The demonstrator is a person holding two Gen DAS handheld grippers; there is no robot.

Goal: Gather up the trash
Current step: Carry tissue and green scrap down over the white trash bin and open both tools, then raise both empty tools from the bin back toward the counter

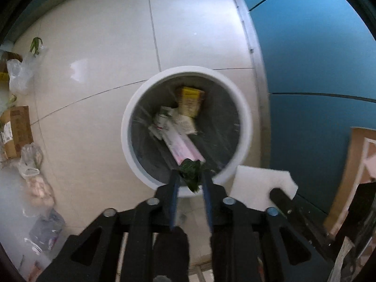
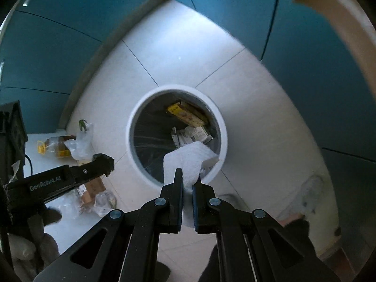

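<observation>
Your right gripper [image 2: 188, 178] jaws pinching soft, light white paper towel [image 2: 188, 162]; left gripper [image 1: 190, 176] jaws spread around limp dark green scrap [image 1: 191, 171], over round white bin [image 1: 128, 127].

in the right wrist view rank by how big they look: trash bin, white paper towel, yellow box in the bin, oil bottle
1. trash bin
2. white paper towel, though nearness to the camera inflates it
3. and 4. yellow box and oil bottle look alike, so unranked

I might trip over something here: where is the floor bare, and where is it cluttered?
Bare tiles lie beyond the white bin, up to the blue cabinets, and on its right side in the right wrist view. The crowded part is the bin's other side: an oil bottle, plastic bags and a cardboard box.
</observation>
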